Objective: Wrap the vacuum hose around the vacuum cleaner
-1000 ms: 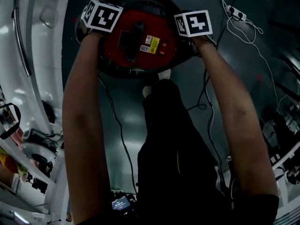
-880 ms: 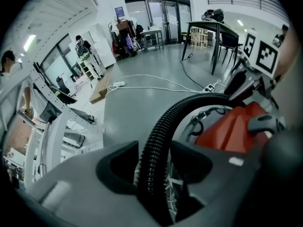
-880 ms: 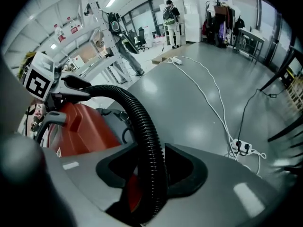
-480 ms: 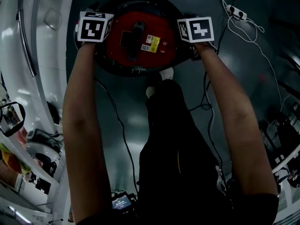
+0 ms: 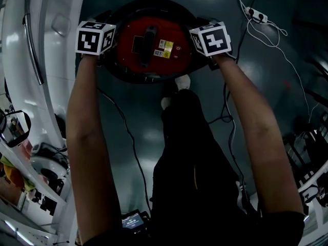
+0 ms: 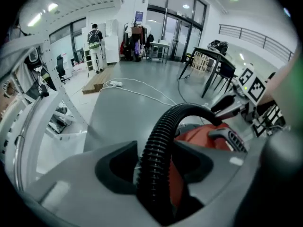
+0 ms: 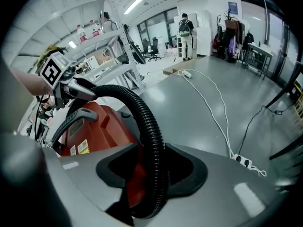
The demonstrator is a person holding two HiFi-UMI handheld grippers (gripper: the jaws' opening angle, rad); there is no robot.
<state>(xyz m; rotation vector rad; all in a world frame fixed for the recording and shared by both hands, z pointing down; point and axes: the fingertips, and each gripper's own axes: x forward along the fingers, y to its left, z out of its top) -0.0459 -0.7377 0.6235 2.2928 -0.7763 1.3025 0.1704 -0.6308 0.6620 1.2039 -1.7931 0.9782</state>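
The red vacuum cleaner [image 5: 154, 45] stands on the grey floor, with the black ribbed hose [image 5: 148, 3] ringed around its body. My left gripper [image 5: 105, 51] is at its left side and my right gripper [image 5: 205, 53] at its right. In the left gripper view the hose [image 6: 165, 126] runs up between the jaws of my left gripper [image 6: 154, 174], which have just been closing and hold it. In the right gripper view my right gripper [image 7: 151, 174] is shut on the hose [image 7: 142, 112], beside the red body [image 7: 90, 126].
A white power strip with its cable [image 5: 256, 14] lies on the floor at the upper right. White shelving [image 5: 31, 60] runs down the left. A black cable [image 5: 128, 137] trails past the person's dark trousers [image 5: 189, 163]. A person [image 6: 94, 37] stands far off.
Both grippers have risen with the hose. The left gripper has shifted outward to the left and rolled, so its marker cube shows another face.
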